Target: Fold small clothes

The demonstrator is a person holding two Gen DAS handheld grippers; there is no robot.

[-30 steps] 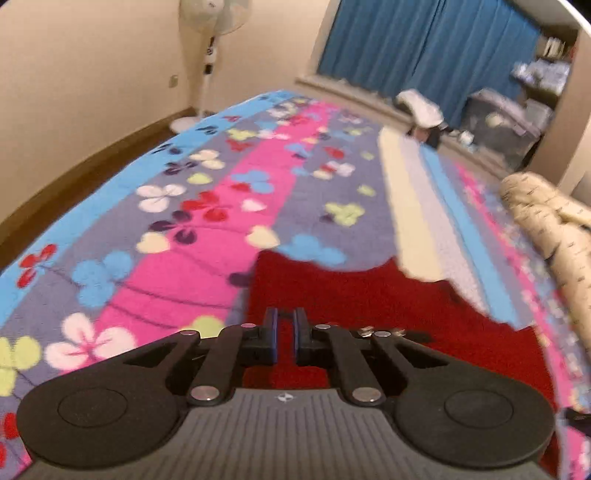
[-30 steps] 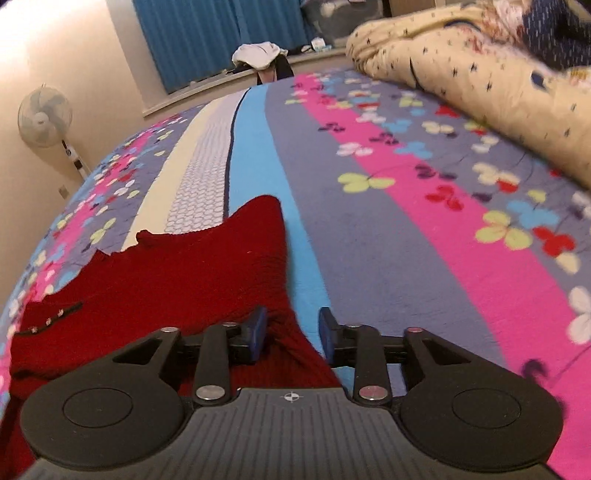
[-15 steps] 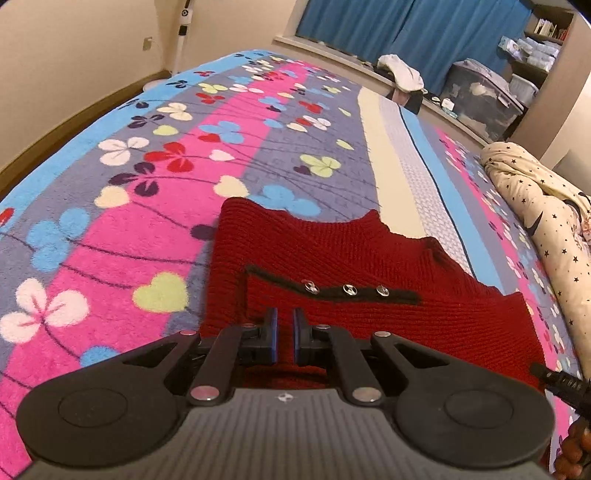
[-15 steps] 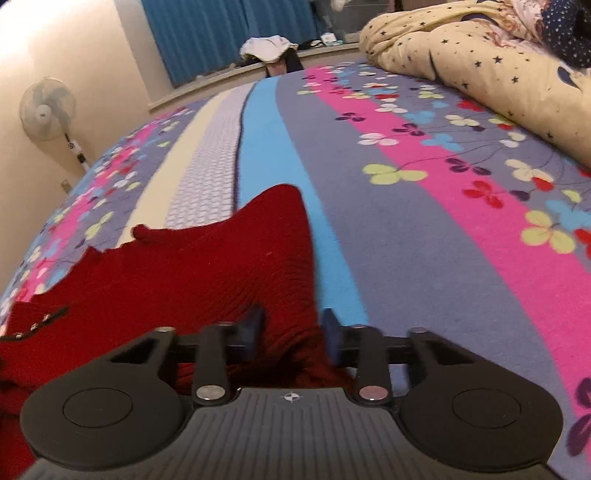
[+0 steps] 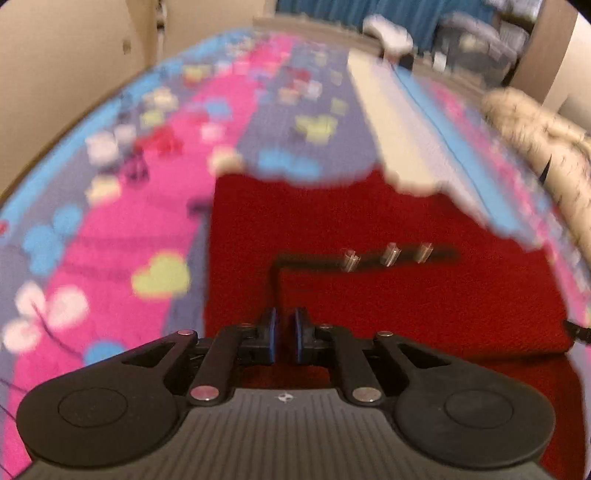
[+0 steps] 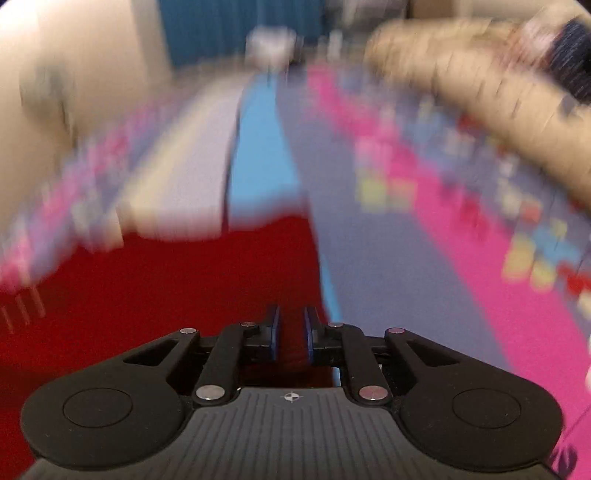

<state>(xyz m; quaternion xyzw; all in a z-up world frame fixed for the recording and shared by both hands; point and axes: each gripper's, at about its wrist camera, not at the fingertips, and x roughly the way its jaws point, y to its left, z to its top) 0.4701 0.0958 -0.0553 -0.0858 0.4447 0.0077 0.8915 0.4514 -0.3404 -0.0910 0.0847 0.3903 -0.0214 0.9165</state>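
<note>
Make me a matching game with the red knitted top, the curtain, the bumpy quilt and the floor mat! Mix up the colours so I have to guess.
Things:
1. red knitted top
2. window curtain
3. bundled-up quilt
4. flowery floor mat

Descriptions:
A. cream with small dark marks
B. plain dark blue
C. striped pink, blue and grey
D. red, with a dark strip carrying three shiny studs

Pairs: 1-D, 2-B, 3-A, 4-C
</note>
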